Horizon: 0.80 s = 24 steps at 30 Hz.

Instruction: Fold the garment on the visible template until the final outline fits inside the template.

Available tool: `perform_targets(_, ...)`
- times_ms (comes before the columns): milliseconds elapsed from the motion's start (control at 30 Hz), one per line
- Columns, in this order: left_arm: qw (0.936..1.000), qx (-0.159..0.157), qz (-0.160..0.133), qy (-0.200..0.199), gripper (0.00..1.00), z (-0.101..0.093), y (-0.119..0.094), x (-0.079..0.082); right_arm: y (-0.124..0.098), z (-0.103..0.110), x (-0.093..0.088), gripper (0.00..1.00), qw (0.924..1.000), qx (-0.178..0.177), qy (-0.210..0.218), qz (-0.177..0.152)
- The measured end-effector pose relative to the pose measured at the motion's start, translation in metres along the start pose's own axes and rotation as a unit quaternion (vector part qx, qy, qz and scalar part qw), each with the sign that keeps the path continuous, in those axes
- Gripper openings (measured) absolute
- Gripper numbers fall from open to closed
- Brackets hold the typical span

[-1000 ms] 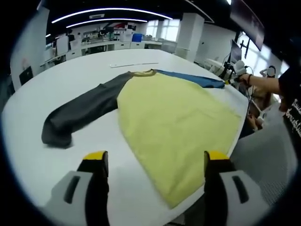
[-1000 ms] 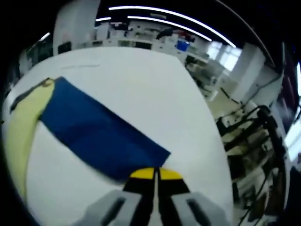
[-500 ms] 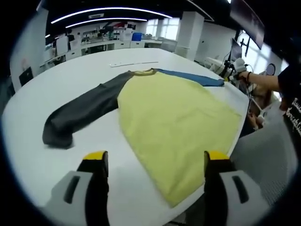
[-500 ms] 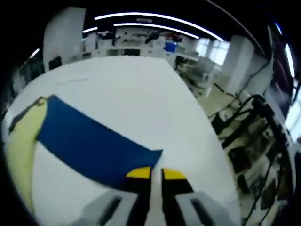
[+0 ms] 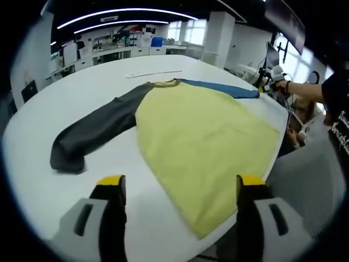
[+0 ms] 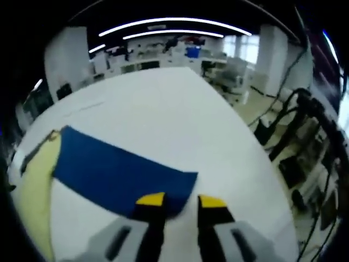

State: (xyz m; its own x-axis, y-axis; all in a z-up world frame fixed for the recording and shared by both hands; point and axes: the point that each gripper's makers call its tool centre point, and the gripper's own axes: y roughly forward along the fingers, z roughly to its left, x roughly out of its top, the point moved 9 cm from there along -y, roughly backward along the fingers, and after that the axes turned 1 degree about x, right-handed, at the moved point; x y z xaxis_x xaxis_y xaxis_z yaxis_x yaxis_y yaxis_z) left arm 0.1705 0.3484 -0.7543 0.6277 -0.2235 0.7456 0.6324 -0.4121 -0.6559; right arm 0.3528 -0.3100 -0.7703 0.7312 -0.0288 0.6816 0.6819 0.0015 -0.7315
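A raglan shirt lies flat on the white round table (image 5: 32,136): yellow body (image 5: 202,136), dark grey sleeve (image 5: 92,131) stretched toward the left, blue sleeve (image 5: 223,89) stretched toward the far right. My left gripper (image 5: 177,188) hovers open over the table's near edge, its right jaw above the yellow hem. In the right gripper view the blue sleeve (image 6: 120,172) lies flat, and my right gripper (image 6: 181,201) stands open at its cuff end, jaws slightly parted, the cuff edge between the tips. The right gripper (image 5: 271,76), held by a hand, also appears at the sleeve's end in the left gripper view.
A thin pale strip (image 5: 154,73) lies on the table beyond the collar. The person's arm and dark shirt (image 5: 332,109) are at the right edge. Desks and equipment (image 6: 294,142) stand past the table's far and right sides.
The right gripper's jaws have parted from shut, letting go of the blue sleeve's cuff, which now rests flat. The left gripper and the shirt body have not moved.
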Motion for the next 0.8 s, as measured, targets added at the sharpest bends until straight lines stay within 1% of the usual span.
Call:
perform_targets(133,1.0,0.002,0.001,0.001,0.8,0.0044,-0.0012,-0.0014,0.0017,0.0027,-0.0041,0.06,0.9999,0.005,0.003,0.009)
perform_targets(233,1.0,0.003,0.001,0.002,0.8,0.0041,-0.0017,-0.0012,0.0032,0.0017,-0.0035,0.03,0.9999,0.005,0.007,0.008)
perform_targets(300,1.0,0.004,0.002,0.003,0.8,0.0046,-0.0017,-0.0015,0.0053,-0.0022,-0.0043,0.03,0.9999,0.002,0.012,0.012)
perform_targets(333,1.0,0.005,0.002,0.004,0.8,0.0054,-0.0015,-0.0021,0.0049,-0.002,-0.0056,0.05,0.9998,-0.002,0.013,0.016)
perform_targets(367,1.0,0.005,0.004,0.005,0.8,0.0063,-0.0013,-0.0027,0.0038,-0.0038,-0.007,0.07,0.9995,-0.017,0.017,0.022)
perform_targets(400,1.0,0.005,0.005,0.006,0.8,0.0066,-0.0012,-0.003,0.0032,-0.0037,-0.0074,0.08,0.9995,-0.016,0.015,0.021)
perform_targets(567,1.0,0.006,0.004,0.006,0.8,0.0046,-0.0013,-0.0021,0.002,0.0002,-0.0087,0.07,0.9995,-0.01,0.022,0.02)
perform_targets(700,1.0,0.007,0.005,0.005,0.79,0.0033,-0.0017,-0.002,0.004,0.0008,-0.0082,0.03,0.9995,0.0,0.024,0.02)
perform_targets(767,0.9999,0.007,0.006,0.006,0.79,-0.0002,-0.0021,-0.0009,0.0,0.0058,-0.0096,0.03,0.9993,0.001,0.033,0.017)
perform_targets(800,0.9999,0.007,0.005,0.005,0.79,-0.0017,-0.0024,-0.0004,0.0049,-0.0013,-0.0076,0.03,0.999,0.002,0.04,0.017)
